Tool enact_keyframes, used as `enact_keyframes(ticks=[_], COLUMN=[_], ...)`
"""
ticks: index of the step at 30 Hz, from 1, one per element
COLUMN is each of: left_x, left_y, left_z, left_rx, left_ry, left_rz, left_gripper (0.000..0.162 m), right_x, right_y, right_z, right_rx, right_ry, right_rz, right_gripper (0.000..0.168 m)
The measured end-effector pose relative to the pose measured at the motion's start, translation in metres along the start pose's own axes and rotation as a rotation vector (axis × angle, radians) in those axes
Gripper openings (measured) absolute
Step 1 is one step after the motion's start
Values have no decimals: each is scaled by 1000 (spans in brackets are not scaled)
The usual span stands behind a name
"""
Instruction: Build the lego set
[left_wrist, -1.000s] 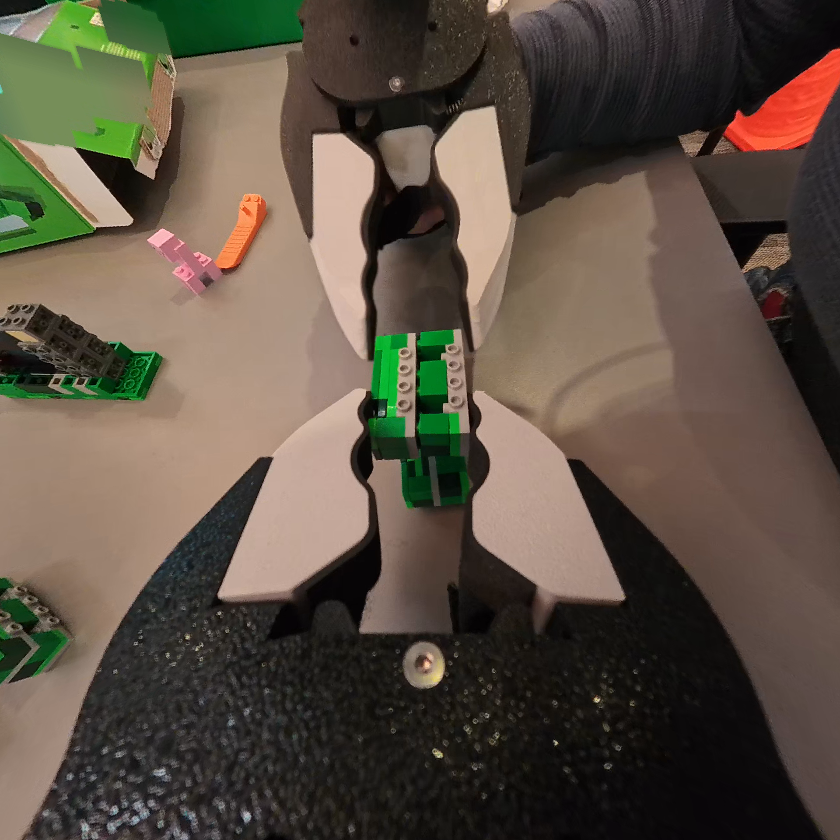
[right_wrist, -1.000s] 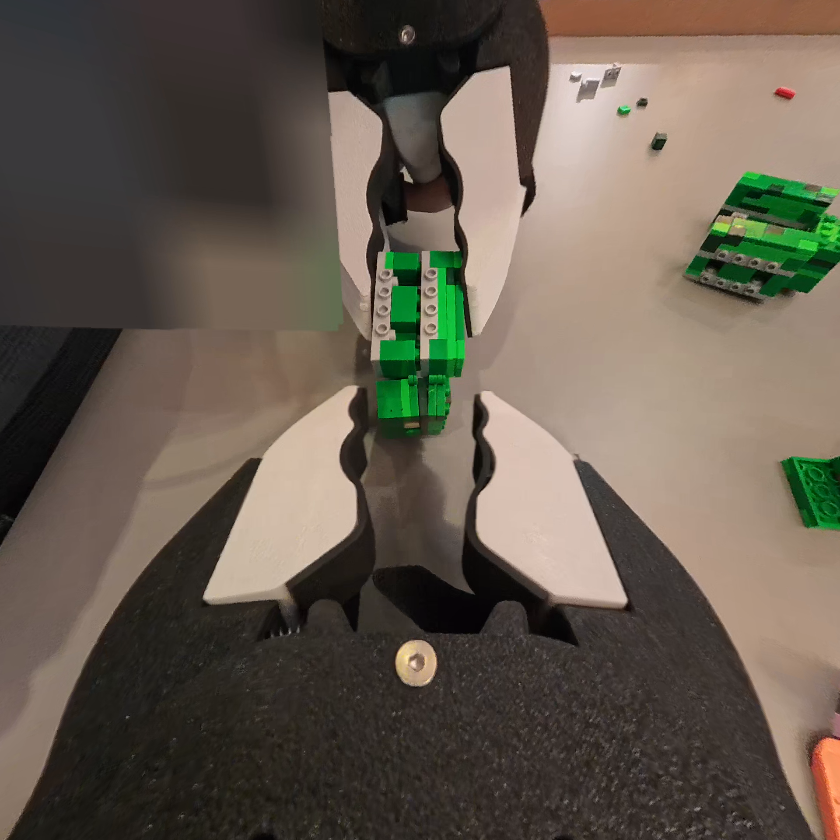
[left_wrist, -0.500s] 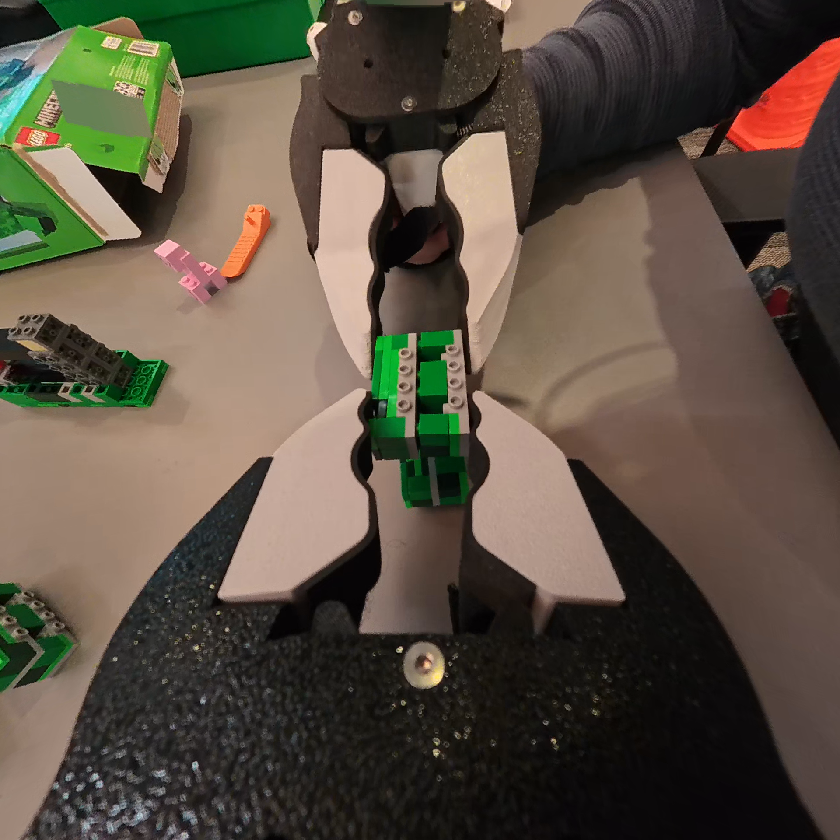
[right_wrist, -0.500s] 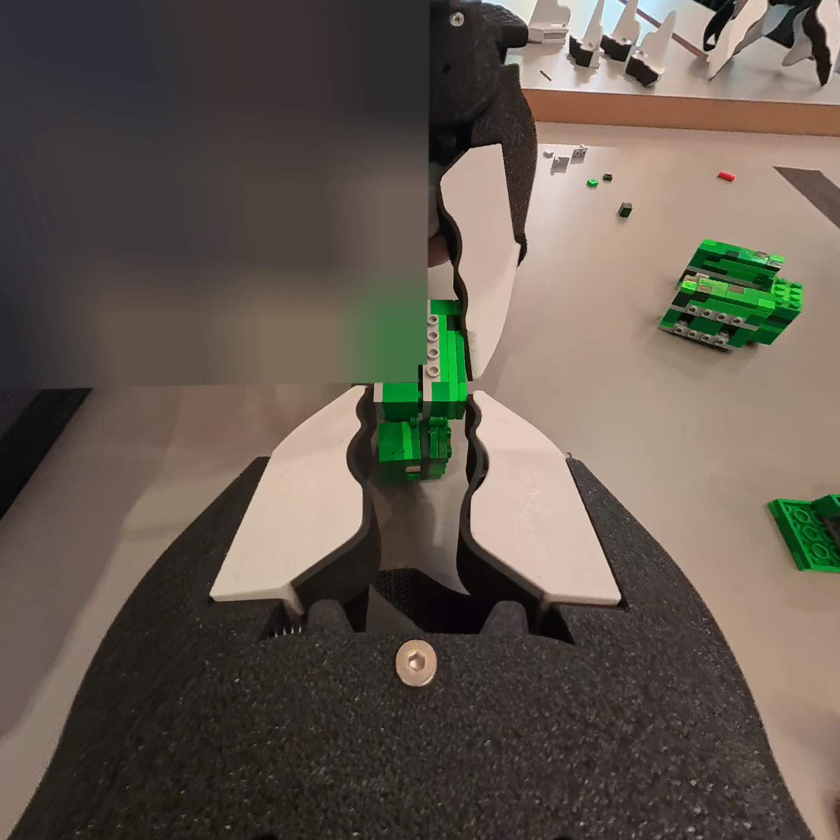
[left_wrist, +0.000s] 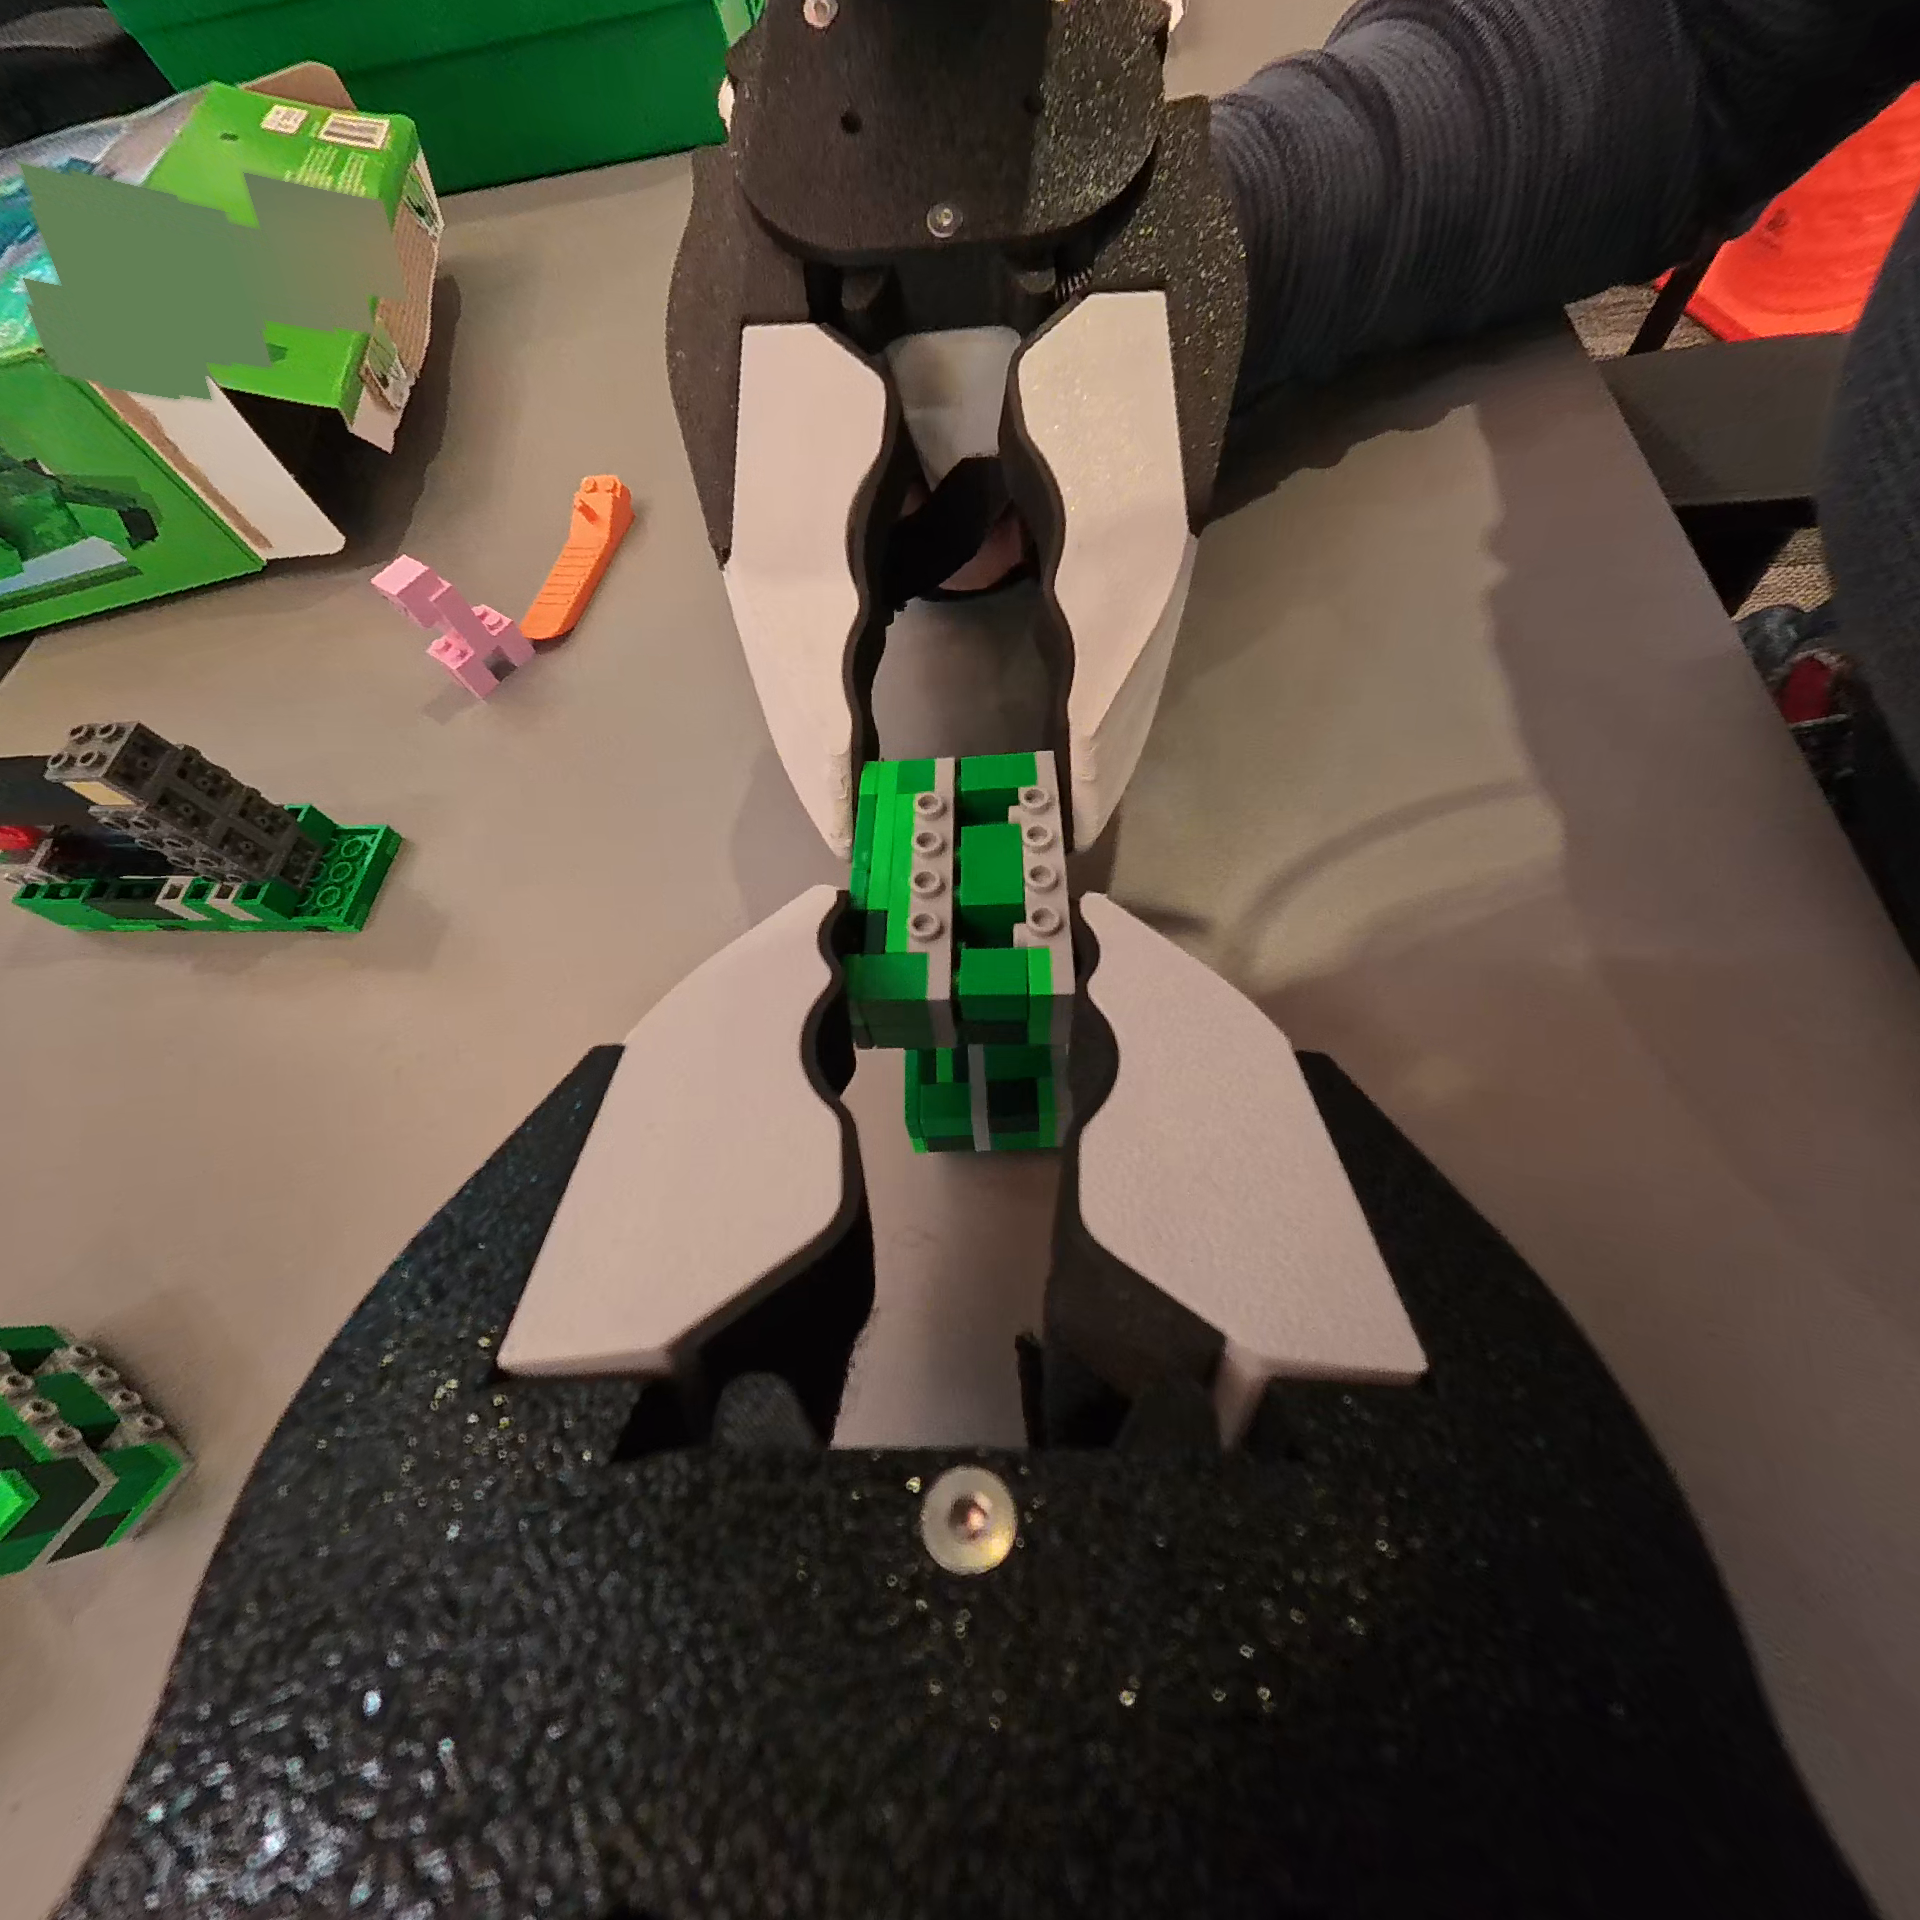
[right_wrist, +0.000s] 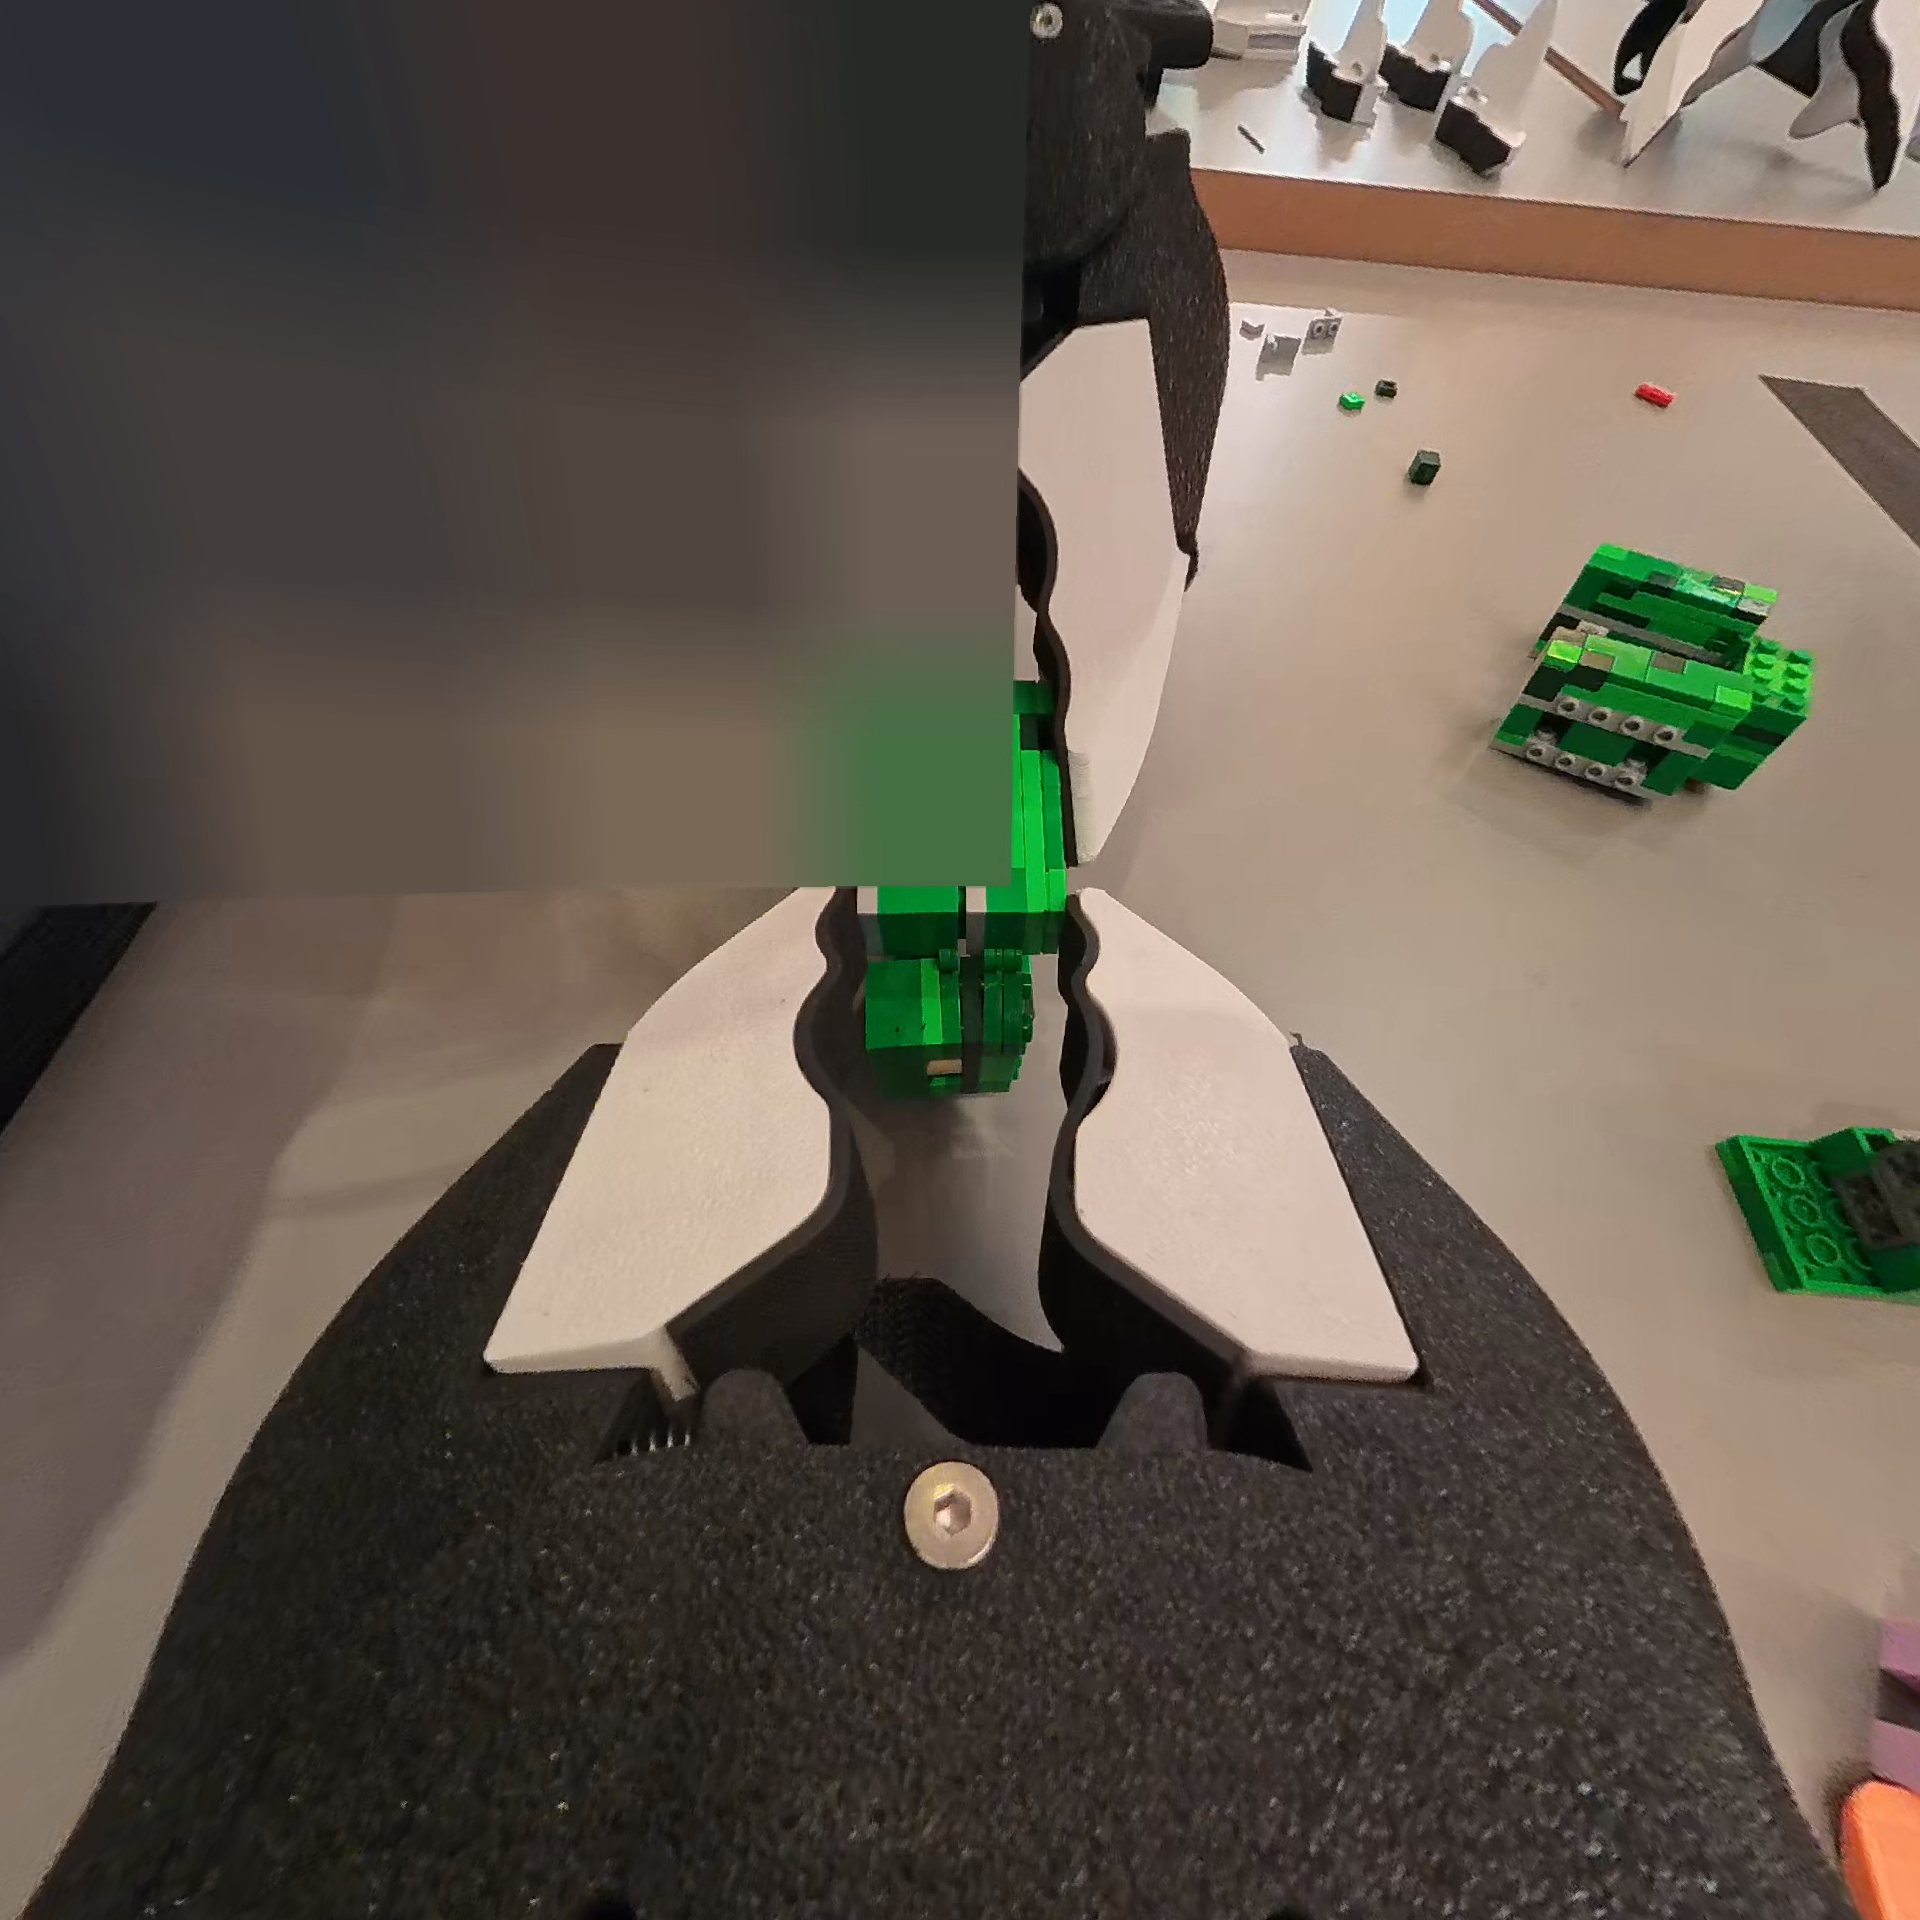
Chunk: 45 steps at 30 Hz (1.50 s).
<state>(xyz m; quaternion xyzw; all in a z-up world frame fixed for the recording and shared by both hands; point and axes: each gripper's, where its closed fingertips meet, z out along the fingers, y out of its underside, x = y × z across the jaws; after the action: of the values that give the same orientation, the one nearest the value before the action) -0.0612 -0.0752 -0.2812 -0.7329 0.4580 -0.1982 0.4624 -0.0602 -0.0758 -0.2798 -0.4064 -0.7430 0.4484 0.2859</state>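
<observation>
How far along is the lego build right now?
Partway. Done: several sub-builds sit on the table, like the grey-and-green section. In hand: both the left hand-held gripper and right hand-held gripper clamp one green-and-grey assembly. Left: joining sections and loose bricks.

Robotics lab workspace.
Grey table (right_wrist: 1351, 935); beyond it, wood-edged bench (right_wrist: 1558, 234) carrying spare gripper fingers (right_wrist: 1475, 114).

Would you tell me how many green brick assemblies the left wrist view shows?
3: the held assembly at centre, the grey-topped assembly at left, the cut-off assembly lower left; others may be hidden.
</observation>
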Motion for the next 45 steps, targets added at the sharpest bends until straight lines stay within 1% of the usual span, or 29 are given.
enact_keyframes(ticks=[11,16,19,22,26,30,41,45], left_x=[1,4,2,3,3,2,2,0], left_y=[-1,-1,7,4,4,4,4,5], left_z=[0,0,-4,-10,-10,-9,-9,-9], left_rx=[15,10,-26,11,6,10,6,-4], left_ry=[20,41,40,48,37,44,25,19], left_rz=[-22,-27,-28,-26,1,-25,-2,-8], left_gripper=[38,42,47,43,41,38,38,38], right_x=[-2,-2,-2,-2,-2,-2,-2,0], right_y=[0,0,0,0,0,1,2,1], right_z=[0,0,-1,-1,-1,-2,-2,-3], right_rx=[11,20,20,20,19,15,-7,-18], right_ry=[-24,-31,-31,-34,-36,-36,-25,-13], right_rz=[16,22,27,30,24,17,-11,5], right_gripper=[36,35,36,36,35,36,36,36])
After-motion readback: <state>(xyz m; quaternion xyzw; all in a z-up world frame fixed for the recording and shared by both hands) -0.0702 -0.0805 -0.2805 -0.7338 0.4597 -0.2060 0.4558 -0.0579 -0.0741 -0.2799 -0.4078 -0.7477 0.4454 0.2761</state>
